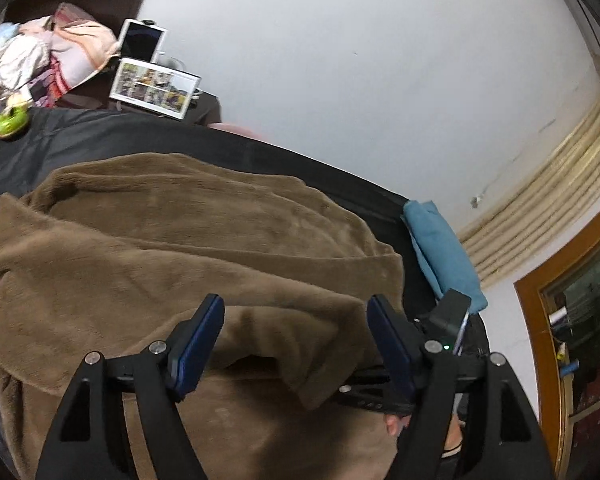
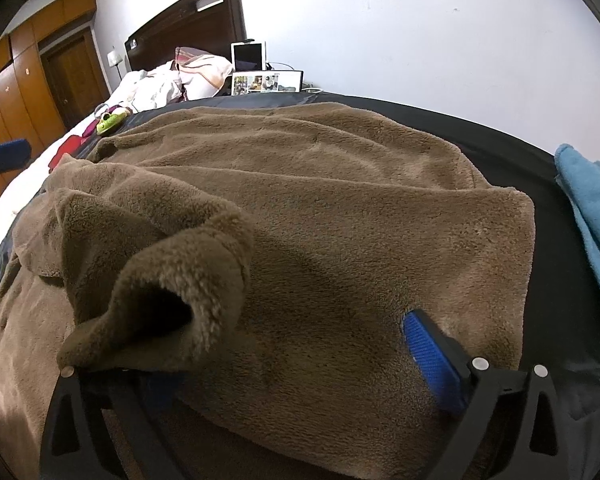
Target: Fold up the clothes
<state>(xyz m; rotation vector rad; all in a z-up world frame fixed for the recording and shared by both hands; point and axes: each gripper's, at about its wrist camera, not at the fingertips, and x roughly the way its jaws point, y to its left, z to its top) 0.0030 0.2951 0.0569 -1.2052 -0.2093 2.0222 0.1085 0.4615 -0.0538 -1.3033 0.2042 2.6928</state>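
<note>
We note the left gripper point(image 1: 296, 340) with its blue-padded jaws standing apart above the brown fleece garment point(image 1: 188, 248); nothing is pinched between them. The right gripper point(image 2: 300, 360) also stands wide: its right blue ribbed pad point(image 2: 432, 356) rests against the plush pile, while the left finger is buried under a rolled sleeve cuff point(image 2: 168, 292) draped over it, so no clamp is visible.

The garment is thick, fuzzy, matte, lying spread and partly folded across a smooth black sheet point(image 2: 520, 152) on the bed, with soft creases and a rounded hem at the far side. The cuff forms an open tube with a dark hollow.

Around it: a folded teal cloth point(image 2: 592, 208) at the sheet's right edge, apart from the fleece; a green toy point(image 2: 108, 122) near the far left corner; crumpled pale bedding point(image 2: 168, 84) by the dark wooden headboard point(image 2: 188, 20); a framed photo collage point(image 2: 266, 82) and a white tablet point(image 2: 249, 56) against the wall.
</note>
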